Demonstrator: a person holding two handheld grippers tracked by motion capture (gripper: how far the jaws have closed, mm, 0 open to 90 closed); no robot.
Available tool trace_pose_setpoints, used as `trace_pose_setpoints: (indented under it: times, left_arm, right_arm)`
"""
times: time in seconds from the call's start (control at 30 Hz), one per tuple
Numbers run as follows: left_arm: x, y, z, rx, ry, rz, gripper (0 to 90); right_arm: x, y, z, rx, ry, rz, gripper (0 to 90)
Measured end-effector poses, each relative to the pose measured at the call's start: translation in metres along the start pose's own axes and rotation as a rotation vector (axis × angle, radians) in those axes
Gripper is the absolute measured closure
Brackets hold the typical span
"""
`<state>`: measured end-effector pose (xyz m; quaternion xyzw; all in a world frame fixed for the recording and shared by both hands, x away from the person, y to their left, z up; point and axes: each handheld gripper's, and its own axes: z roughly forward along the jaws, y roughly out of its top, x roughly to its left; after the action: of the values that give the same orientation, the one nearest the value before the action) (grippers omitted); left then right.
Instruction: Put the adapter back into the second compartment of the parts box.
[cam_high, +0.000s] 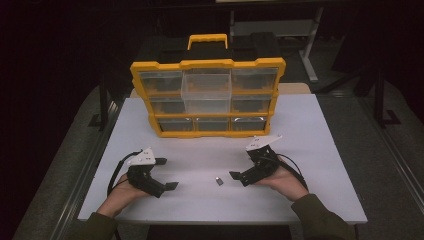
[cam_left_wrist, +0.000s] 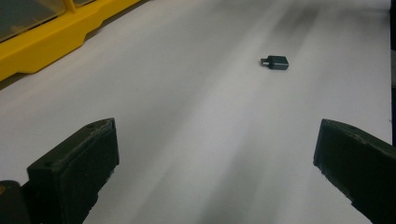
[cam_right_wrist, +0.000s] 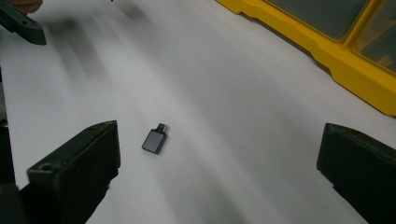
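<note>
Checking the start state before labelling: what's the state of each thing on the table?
left gripper: open, empty, resting on the table.
right gripper: open, empty, aimed at the adapter.
adapter: lying flat on the table, untouched.
organiser: upright; top-middle clear drawer pulled out, others shut.

A small adapter (cam_high: 219, 180) lies on the tabletop (cam_high: 310, 130) between the two tools, just beside the right tool (cam_high: 239, 176) and farther from the left tool (cam_high: 167, 175). In the right gripper view it sits ahead of the tool's wide-apart jaws, nearer the left one. A drawer organizer (cam_high: 208, 97) stands on the tabletop beyond both tools, well apart from them.
</note>
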<state>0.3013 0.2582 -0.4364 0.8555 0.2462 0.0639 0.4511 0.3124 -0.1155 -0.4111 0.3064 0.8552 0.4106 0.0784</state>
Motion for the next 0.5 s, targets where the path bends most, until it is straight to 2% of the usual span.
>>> trace_pose_setpoints:
  times: [0.5]
  left_arm:
    - [0.001,0.000,-0.002,-0.020,0.002,-0.004,0.0]
  right_arm:
    - [0.006,0.013,0.008,-0.004,0.026,-0.017,0.0]
